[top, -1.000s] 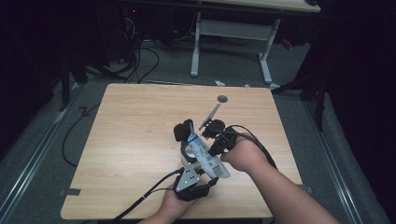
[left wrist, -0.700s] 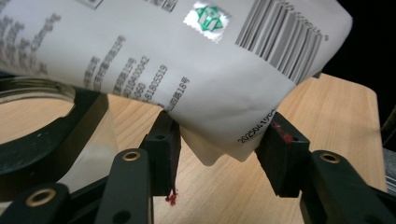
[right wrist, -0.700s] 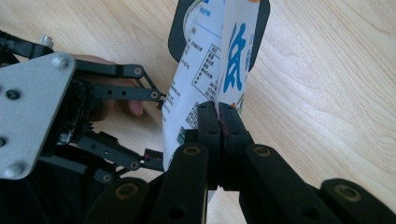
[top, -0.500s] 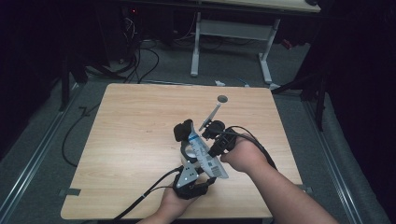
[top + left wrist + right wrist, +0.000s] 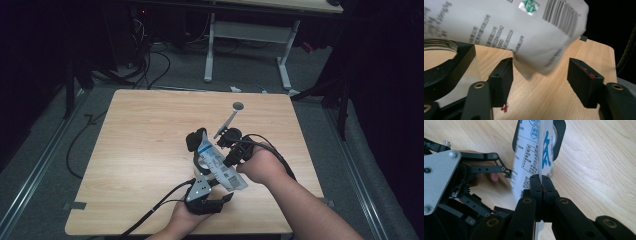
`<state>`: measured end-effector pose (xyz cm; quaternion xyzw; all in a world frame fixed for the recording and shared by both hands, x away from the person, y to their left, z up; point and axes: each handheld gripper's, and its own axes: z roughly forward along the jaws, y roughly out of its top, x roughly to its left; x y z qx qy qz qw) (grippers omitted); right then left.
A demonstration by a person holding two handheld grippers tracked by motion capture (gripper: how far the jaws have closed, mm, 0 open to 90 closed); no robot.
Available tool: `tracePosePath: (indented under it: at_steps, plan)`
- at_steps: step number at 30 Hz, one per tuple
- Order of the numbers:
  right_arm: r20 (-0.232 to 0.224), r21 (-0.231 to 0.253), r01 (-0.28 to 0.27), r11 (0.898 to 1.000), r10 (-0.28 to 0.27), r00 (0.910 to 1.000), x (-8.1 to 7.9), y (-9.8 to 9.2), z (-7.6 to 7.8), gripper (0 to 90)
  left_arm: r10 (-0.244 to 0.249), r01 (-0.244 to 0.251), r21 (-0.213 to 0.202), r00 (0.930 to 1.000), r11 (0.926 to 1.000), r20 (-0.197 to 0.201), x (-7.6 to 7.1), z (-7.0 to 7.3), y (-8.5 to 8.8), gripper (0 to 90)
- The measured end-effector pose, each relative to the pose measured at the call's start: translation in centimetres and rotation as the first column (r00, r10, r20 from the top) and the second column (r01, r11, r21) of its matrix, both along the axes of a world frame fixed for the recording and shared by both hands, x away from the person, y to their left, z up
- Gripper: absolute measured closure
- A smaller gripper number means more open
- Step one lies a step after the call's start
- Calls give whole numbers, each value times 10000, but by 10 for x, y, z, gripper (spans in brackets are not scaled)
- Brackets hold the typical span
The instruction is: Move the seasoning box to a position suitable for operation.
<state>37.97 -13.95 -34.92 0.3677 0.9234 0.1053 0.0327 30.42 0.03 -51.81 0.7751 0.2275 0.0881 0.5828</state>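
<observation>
High view: a wooden desk (image 5: 140,150) carries little, and a white printed packet (image 5: 220,167) is held above its near middle, between two hand-held grippers. The right hand-held gripper (image 5: 231,159) comes in from the right of the packet, gripped by the person's right hand (image 5: 260,165), with a black cable looping over the wrist. Right gripper view shows its two jaws pressed together on the edge of the packet (image 5: 534,157), clamping the thin white sheet with blue lettering and a small table of text.

The left hand-held gripper (image 5: 200,187) sits just below the packet toward the near desk edge, held in the left hand (image 5: 187,217). Left gripper view has its jaws standing wide apart with nothing between them; the packet (image 5: 506,27), showing a barcode and a green mark, hangs above and just beyond them. A black ring-shaped part (image 5: 444,65) with a clear rim lies to the left of the packet there.

Beyond the packet, toward the far desk edge, a slim grey rod with a round disc end (image 5: 231,116) rests on the wood.
</observation>
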Motion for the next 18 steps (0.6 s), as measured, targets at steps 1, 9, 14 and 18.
tracePosePath:
  at_steps: [1,9,14,18]
  plan:
    - [-1,-9,53,10000,-53,10000,0,0,0,900,-26,26,3,10000,10000,-13,0,0,1,361]
    - [67,39,17,10000,-18,10000,1,-2,0,900,-9,9,-161,10000,9999,-23,-3,1,12,313]
    - [47,36,125,9999,-125,9999,-1,-1,1,900,52,-52,-106,10000,9999,4,-4,0,23,309]
    - [85,44,26,10000,-26,10000,0,-4,2,900,172,-172,92,9999,9998,15,-4,0,39,310]
